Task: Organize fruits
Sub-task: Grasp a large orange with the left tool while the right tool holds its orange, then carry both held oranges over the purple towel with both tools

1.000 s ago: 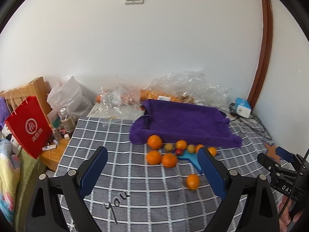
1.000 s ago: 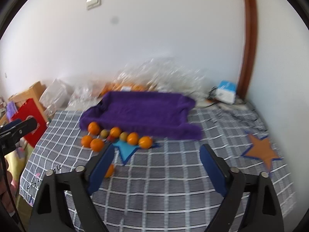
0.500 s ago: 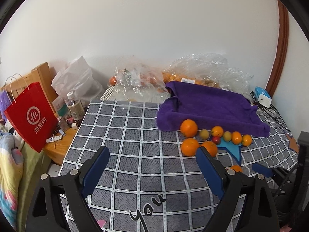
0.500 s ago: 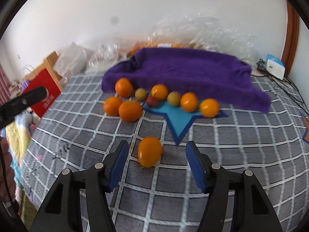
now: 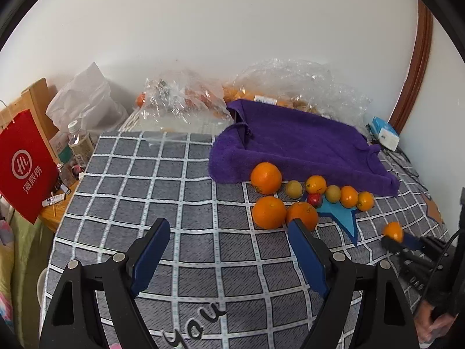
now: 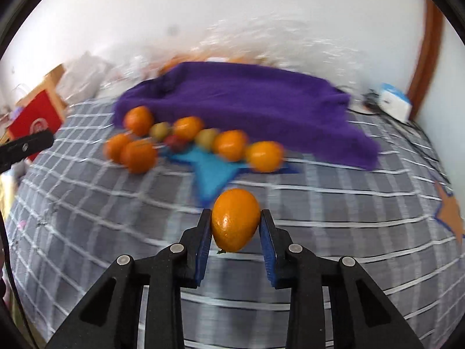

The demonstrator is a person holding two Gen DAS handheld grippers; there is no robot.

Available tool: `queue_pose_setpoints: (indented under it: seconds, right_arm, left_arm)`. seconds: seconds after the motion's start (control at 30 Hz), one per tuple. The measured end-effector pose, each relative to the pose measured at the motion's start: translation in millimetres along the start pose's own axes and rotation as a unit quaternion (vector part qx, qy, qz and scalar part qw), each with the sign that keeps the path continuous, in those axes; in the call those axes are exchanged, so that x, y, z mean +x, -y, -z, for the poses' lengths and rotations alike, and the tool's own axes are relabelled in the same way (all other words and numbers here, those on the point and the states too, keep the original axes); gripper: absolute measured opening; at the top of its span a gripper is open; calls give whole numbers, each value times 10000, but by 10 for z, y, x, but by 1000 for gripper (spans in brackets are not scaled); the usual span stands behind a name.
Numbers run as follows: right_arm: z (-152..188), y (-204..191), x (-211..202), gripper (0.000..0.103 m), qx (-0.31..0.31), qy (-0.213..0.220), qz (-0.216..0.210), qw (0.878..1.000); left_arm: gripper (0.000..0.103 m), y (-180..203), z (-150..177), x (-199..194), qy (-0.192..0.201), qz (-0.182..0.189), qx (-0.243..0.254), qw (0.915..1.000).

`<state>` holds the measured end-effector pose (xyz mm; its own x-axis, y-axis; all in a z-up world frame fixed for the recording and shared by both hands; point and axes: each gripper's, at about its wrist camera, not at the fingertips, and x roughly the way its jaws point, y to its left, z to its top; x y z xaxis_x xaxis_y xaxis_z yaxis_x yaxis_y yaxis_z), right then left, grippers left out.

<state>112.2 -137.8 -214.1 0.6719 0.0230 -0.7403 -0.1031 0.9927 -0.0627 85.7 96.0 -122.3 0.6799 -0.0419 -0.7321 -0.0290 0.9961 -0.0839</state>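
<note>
- While the right gripper (image 6: 236,226) clamps an orange (image 6: 235,220) above the checked cloth (image 6: 319,232), the background blurs.
- Left gripper (image 5: 229,250), jaws wide apart, hovers empty.
- Other fruit (image 5: 305,200) lies clustered beside a purple towel (image 5: 299,145) and blue star (image 5: 338,212).

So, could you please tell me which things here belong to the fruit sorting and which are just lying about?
Belongs to the job:
- orange held in the right gripper
- fruit cluster beside the purple towel
- left gripper, open

Lying about:
- red bag
- bottle
- plastic bags
- blue-white box
</note>
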Motion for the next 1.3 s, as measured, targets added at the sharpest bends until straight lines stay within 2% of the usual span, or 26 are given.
queue_pose_setpoints:
  seconds: [0.13,0.23,0.33,0.5,0.67,0.7,0.73,0.8,0.83,1.0,1.3]
  right_arm:
    - [34,387,75,32,274,-64,123,9995]
    - [39,579,186,32,529,-198,11,9984]
    - [36,622,229,33,587,-170,-145,9980]
    - [43,583,248,33,440,-51,-71,9990]
    - [33,576,247,33,339,-53,-89,9994]
    - [30,578,247,32,330,-55,-96,9994]
    - [33,575,239,32,320,-55,-104,9994]
    - [31,583,233,32,309,-73,-124,9994]
    - [27,592,228,32,329,-84,-131,9993]
    - [14,654,168,32,455,-113,-196,9987]
    - [-46,621,-120,32,516,135,-157,9985]
  left_arm:
    - [81,140,37,195,-197,-88,170,9996]
    - [76,174,33,331,-323,-50,149,9994]
    - [75,163,10,443,-404,-28,23,9992]
    - [75,225,3,622,-563,169,30,9983]
    - [73,298,17,808,-674,17,76,9977]
    - [73,303,13,809,-615,29,60,9981]
    - [68,308,9,811,-568,31,41,9984]
    - [52,325,-2,818,-530,94,34,9985]
    - [37,340,-11,819,-515,136,59,9986]
    - [37,360,-53,747,-562,250,11,9981]
    - [37,314,-27,333,-333,182,-98,9992]
